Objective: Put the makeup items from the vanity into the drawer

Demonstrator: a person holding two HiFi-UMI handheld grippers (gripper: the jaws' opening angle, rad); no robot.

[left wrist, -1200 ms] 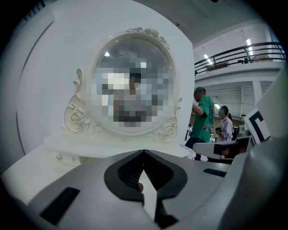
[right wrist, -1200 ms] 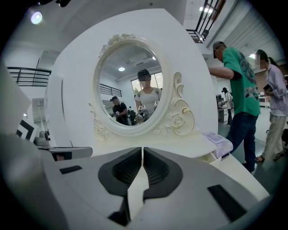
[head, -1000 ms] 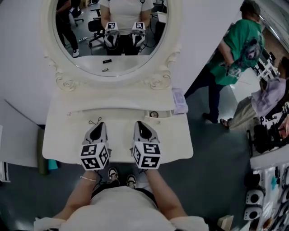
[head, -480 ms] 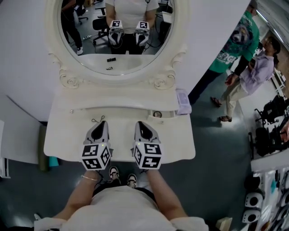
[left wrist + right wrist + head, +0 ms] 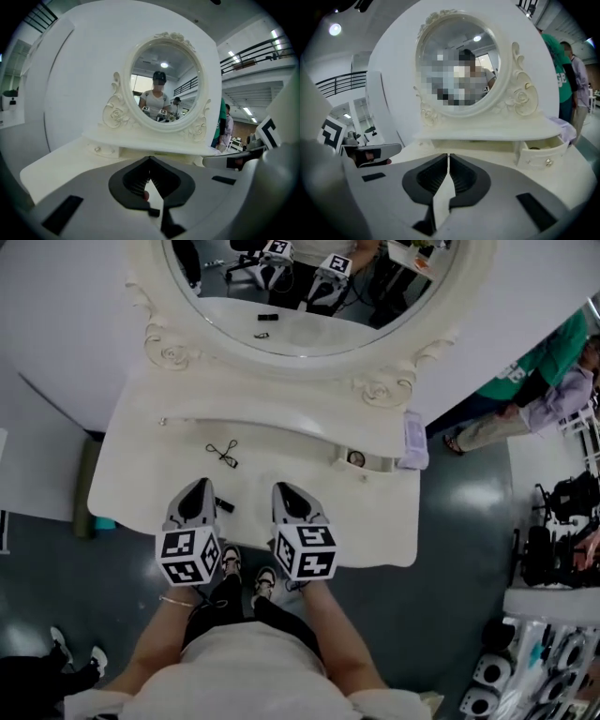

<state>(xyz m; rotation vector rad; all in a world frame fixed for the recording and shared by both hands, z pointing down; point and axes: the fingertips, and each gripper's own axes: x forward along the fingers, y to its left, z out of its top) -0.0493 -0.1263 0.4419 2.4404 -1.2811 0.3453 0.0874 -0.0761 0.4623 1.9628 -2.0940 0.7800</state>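
1. Head view: I am looking steeply down on the white vanity (image 5: 141, 484), which fills the middle of the picture. Its worktop runs from a curved front edge back to a raised shelf.
2. The oval mirror (image 5: 309, 296) stands on that shelf in a carved frame. It reflects both grippers and part of the room.
3. Two people stand on the floor past the worktop's right edge, one in a green shirt (image 5: 539, 367) and one in lilac (image 5: 567, 399).
4. The drawer (image 5: 370, 463) sits under the shelf at the back right of the worktop and is pulled open. The right gripper view shows its white front and knob (image 5: 541, 154).
5. The left gripper (image 5: 198, 487) hangs over the front edge, left of the middle. In its own view (image 5: 150, 159) the fingers are clenched, tips together. I cannot say what the small pinkish speck low in the gap is.
6. The right gripper (image 5: 282, 489) hangs just beside it at the middle of the front edge. In its own view (image 5: 448, 155) the fingers are clenched with only a hairline slit between them, and they grasp nothing.
7. A pale lilac packet (image 5: 415, 440) lies at the right end of the shelf, above the drawer.
8. A thin black looped piece (image 5: 223, 454) lies left of the worktop's middle, toward the back edge and apart from both grippers.
9. A small round case (image 5: 355, 458) lies inside the open drawer.
10. A short black stick (image 5: 223, 505) lies near the front edge, just beside the left gripper on its inner side.
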